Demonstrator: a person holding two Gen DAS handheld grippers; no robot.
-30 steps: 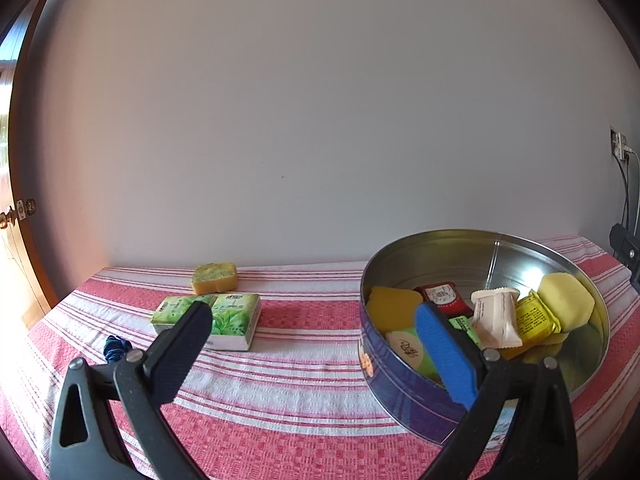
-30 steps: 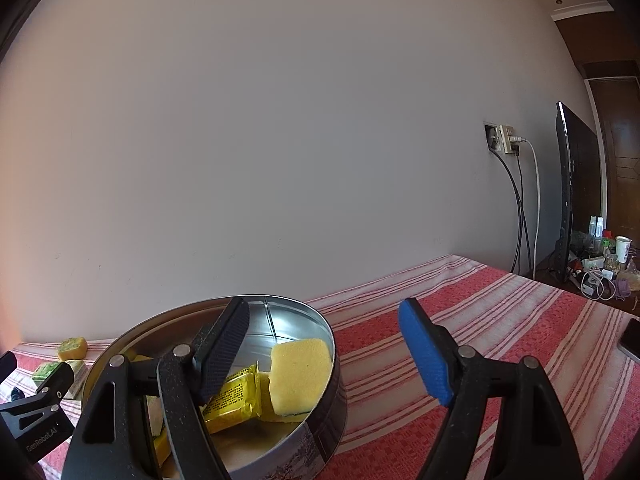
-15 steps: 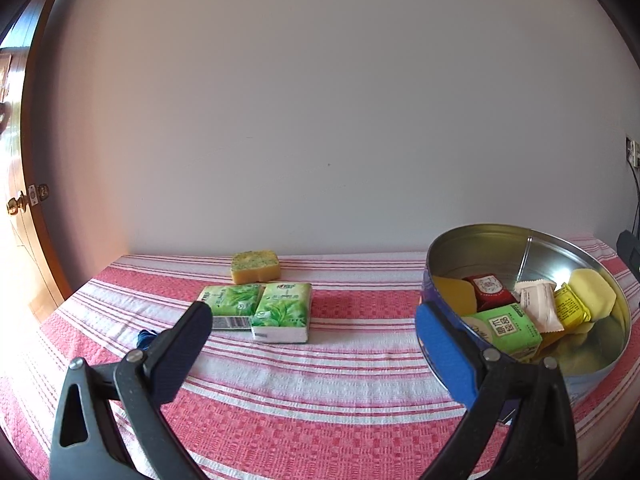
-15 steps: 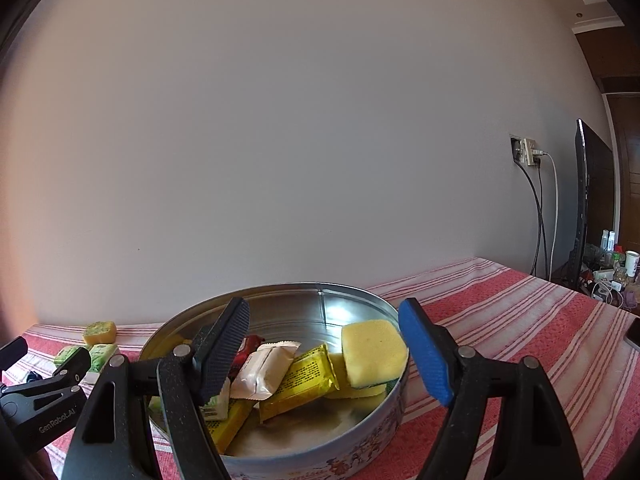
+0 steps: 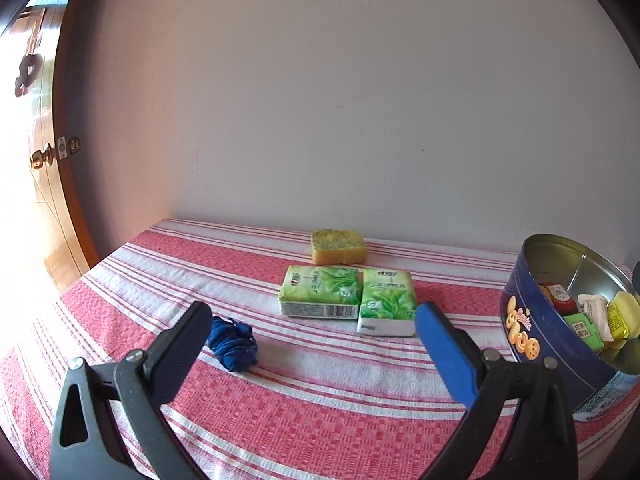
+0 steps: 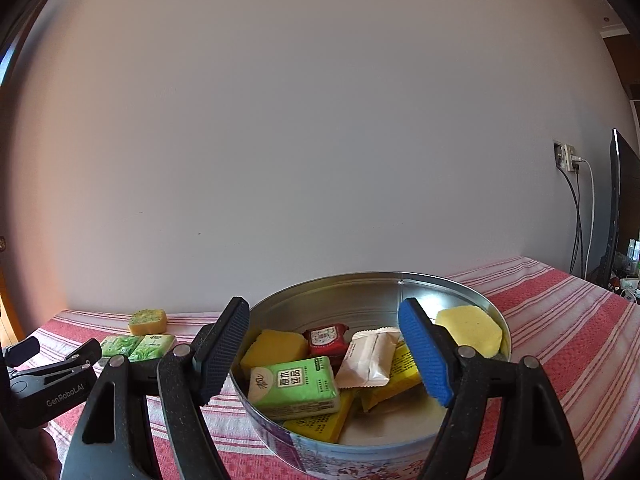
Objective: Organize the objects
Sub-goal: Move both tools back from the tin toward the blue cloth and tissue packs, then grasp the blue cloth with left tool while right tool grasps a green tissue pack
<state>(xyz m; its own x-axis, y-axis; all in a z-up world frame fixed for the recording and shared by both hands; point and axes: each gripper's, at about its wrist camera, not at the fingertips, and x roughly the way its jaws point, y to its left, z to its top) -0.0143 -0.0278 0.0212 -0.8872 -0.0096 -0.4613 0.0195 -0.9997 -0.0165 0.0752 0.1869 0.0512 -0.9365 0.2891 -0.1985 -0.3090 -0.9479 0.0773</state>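
My left gripper (image 5: pixel 312 340) is open and empty above the striped tablecloth. Just past it lie two green tissue packs (image 5: pixel 346 294), a yellow-green sponge (image 5: pixel 338 246) behind them, and a blue cloth ball (image 5: pixel 234 344) by my left finger. The round blue cookie tin (image 5: pixel 560 320) stands at the right. My right gripper (image 6: pixel 324 354) is open and empty over the tin (image 6: pixel 460 284), which holds a green tissue pack (image 6: pixel 294 384), yellow sponges (image 6: pixel 470 326), a red packet (image 6: pixel 326 338), a white packet (image 6: pixel 370 358) and yellow packets.
A white wall runs along the table's far edge. A wooden door (image 5: pixel 40 184) stands left of the table. A wall socket with cables (image 6: pixel 570 160) and a dark screen (image 6: pixel 618 208) are at the right. My left gripper also shows in the right wrist view (image 6: pixel 52 368).
My left gripper has swung left, away from the tin, toward the tissue packs and blue cloth. My right gripper has turned left and now faces the tin's contents.
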